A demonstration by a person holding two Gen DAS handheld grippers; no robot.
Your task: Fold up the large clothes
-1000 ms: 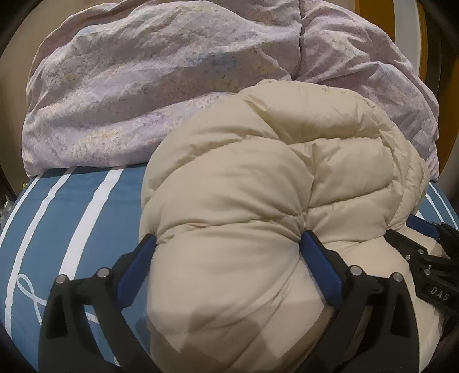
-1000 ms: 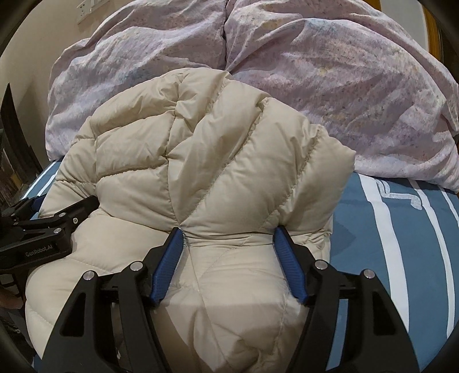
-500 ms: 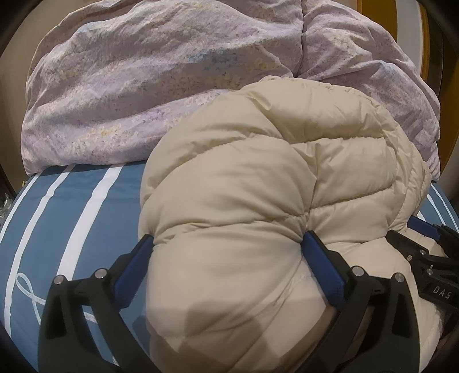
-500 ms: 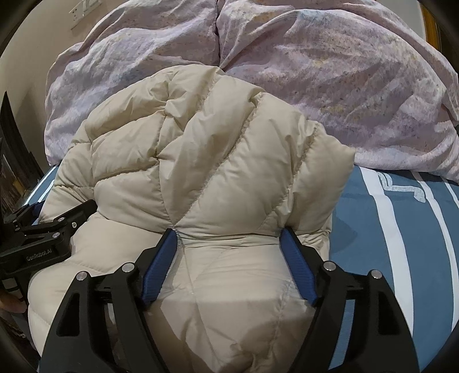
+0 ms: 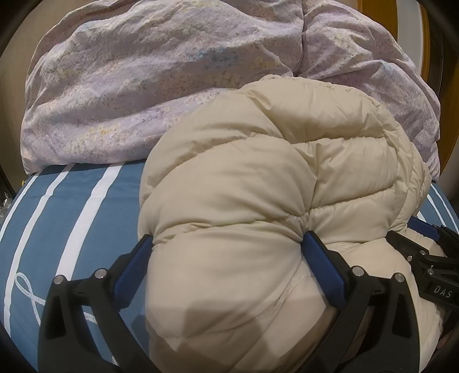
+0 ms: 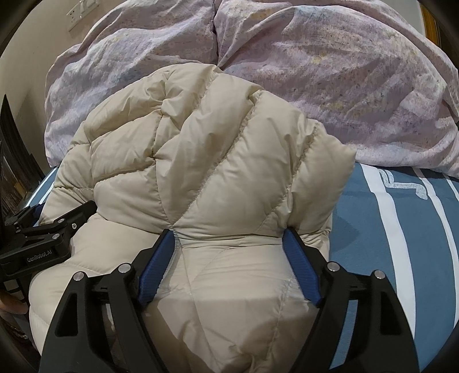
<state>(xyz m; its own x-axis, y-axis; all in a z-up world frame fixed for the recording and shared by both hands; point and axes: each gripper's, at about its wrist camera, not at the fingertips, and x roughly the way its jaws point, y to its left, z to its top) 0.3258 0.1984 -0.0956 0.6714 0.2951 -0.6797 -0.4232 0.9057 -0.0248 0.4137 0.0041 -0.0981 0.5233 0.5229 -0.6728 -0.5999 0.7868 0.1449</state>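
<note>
A cream quilted puffer jacket (image 5: 258, 200) lies bundled on a blue bed sheet with white stripes (image 5: 71, 218). My left gripper (image 5: 226, 244) has its blue-padded jaws set wide around a thick fold at the jacket's left end and squeezes it. My right gripper (image 6: 229, 232) grips a thick fold at the jacket's right end (image 6: 218, 160) in the same way. Each gripper shows in the other's view: the right one at the right edge of the left wrist view (image 5: 424, 252), the left one at the left edge of the right wrist view (image 6: 48, 226).
A crumpled lilac floral duvet (image 5: 172, 71) is heaped just behind the jacket and also fills the top of the right wrist view (image 6: 330, 71). Striped sheet lies bare to the left (image 5: 71, 218) and to the right (image 6: 401, 229). A wall socket (image 6: 81, 11) sits top left.
Both grippers have lifted and pushed the jacket slightly toward the duvet, and the folded bulk has rolled a little further forward. The grips are unchanged.
</note>
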